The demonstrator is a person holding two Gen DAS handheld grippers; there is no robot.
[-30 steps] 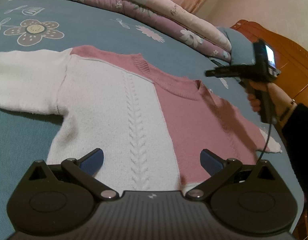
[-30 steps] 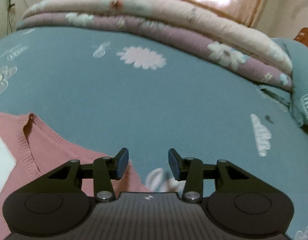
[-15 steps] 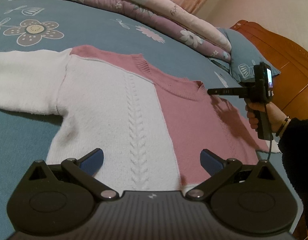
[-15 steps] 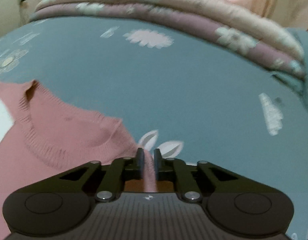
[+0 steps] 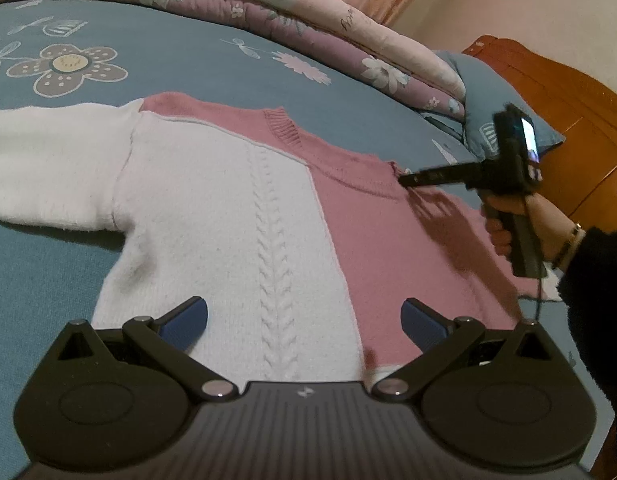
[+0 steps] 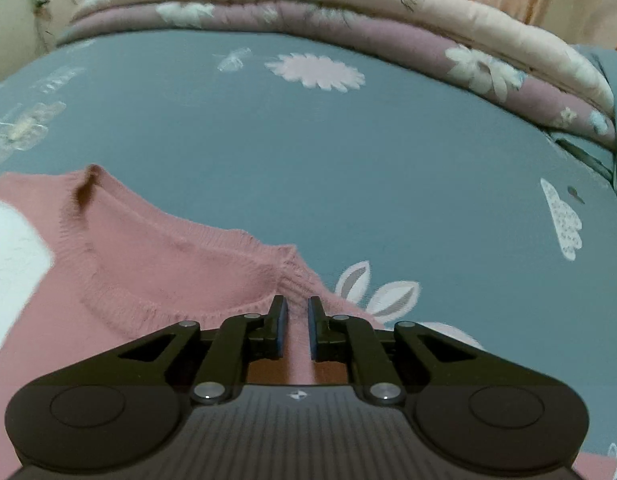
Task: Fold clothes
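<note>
A knitted sweater [image 5: 248, 208], white on the left half and pink on the right, lies spread flat on the blue bed with its collar away from me. My left gripper [image 5: 304, 320] hovers open over the hem, its blue pads wide apart with nothing between them. In the left wrist view my right gripper [image 5: 404, 179] points its tips at the pink shoulder beside the collar. In its own view the right gripper [image 6: 296, 316] is shut to a narrow slit over the pink sweater [image 6: 148, 264]. I cannot tell whether any knit is pinched.
Folded floral quilts [image 5: 308, 12] are stacked along the far side of the bed. A blue pillow [image 5: 480, 92] and a wooden headboard [image 5: 568, 128] lie to the right. A person's hand [image 5: 504, 216] in a dark sleeve holds the right gripper. Blue flowered sheet [image 6: 348, 152] stretches beyond the collar.
The right gripper's jaws went from open to shut, and it dropped from above the bed down to the sweater's pink shoulder. The left gripper stayed still.
</note>
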